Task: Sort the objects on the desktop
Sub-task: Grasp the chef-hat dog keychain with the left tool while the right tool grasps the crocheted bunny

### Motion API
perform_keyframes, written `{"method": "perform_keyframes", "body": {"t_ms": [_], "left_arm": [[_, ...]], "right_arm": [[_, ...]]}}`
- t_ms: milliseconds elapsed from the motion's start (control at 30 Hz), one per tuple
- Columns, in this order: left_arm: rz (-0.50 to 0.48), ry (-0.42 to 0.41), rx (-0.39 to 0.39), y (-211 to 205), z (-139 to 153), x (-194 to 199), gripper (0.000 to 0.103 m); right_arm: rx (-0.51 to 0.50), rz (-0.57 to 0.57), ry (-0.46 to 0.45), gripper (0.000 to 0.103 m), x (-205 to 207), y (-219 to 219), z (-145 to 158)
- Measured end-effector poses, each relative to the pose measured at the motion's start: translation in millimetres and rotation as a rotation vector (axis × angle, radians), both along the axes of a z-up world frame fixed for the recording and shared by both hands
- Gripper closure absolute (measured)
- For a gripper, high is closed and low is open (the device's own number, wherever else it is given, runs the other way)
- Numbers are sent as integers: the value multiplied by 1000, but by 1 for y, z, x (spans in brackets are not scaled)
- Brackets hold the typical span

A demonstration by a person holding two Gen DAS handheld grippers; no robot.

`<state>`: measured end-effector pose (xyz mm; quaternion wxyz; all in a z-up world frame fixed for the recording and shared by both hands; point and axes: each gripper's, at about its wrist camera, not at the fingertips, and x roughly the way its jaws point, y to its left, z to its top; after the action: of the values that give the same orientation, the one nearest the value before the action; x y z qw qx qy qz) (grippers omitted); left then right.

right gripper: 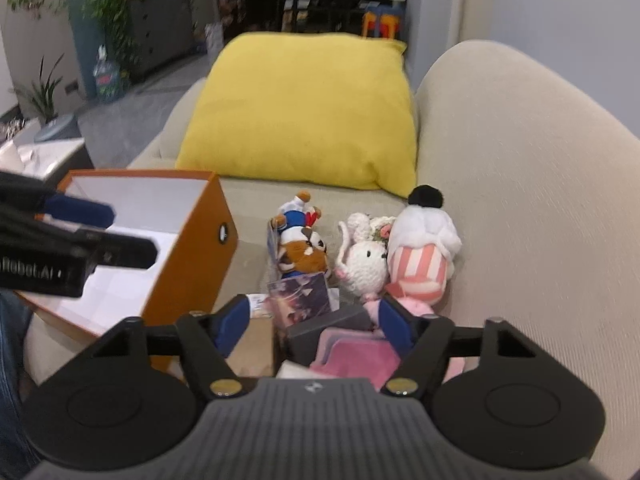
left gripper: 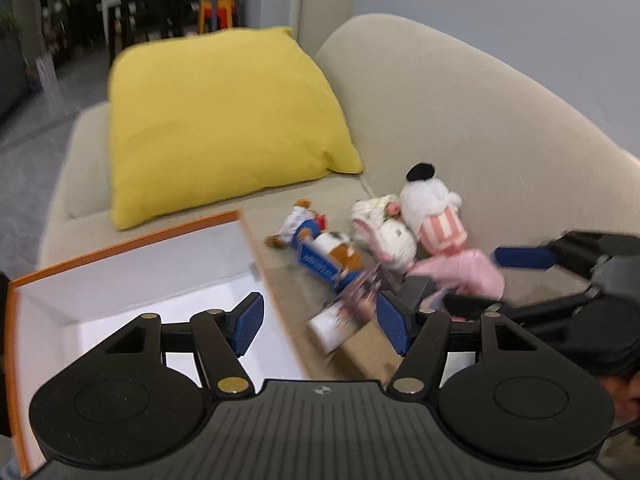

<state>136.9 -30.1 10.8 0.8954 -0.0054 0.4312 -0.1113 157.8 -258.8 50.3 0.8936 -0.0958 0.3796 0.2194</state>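
1. Right wrist view: the right hand-held gripper [right gripper: 314, 330] has its jaws apart, with nothing pressed between the pads; the dark grey box [right gripper: 328, 326] and the pink cloth [right gripper: 352, 360] lie between and just under its fingertips.
2. Taking the orange box [right gripper: 188, 248] as landmark, the toys lie on the sofa seat to its right: the brown-and-blue plush [right gripper: 300, 240] nearest it, the white knitted mouse [right gripper: 364, 264] next, and the striped doll [right gripper: 420, 260] farthest, against the sofa [right gripper: 520, 200] back.
3. The brown-and-blue plush lies lengthwise, pointing away from the camera.
4. Left wrist view: the left hand-held gripper [left gripper: 320, 320] is spread wide and empty, straddling the orange box's right wall.
5. I judge the right hand nearer the toys and the left nearer the box.
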Motion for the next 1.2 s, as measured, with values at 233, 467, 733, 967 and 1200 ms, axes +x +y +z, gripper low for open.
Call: {"method": "perform_keyframes", "body": {"t_ms": [233,467,733,967,1200], "left_arm": [[29,133,-46,-14,-23,81,29],[72,291,-62,-26,-69,134,29],[87,391,-79,-35,-90,158,29],[135,493,-65,-35,-112,174,29],[174,543,-94,-33,-126,183,36]], "right_arm": [[-81,87,116,51,76,21,-27],[-181,179,160,52,118,40,-57],[-184,173,192,52,139,30,-73],[-179,203,182,49,141,31,-80],[-177,229,141,43,138,31,-81]]}}
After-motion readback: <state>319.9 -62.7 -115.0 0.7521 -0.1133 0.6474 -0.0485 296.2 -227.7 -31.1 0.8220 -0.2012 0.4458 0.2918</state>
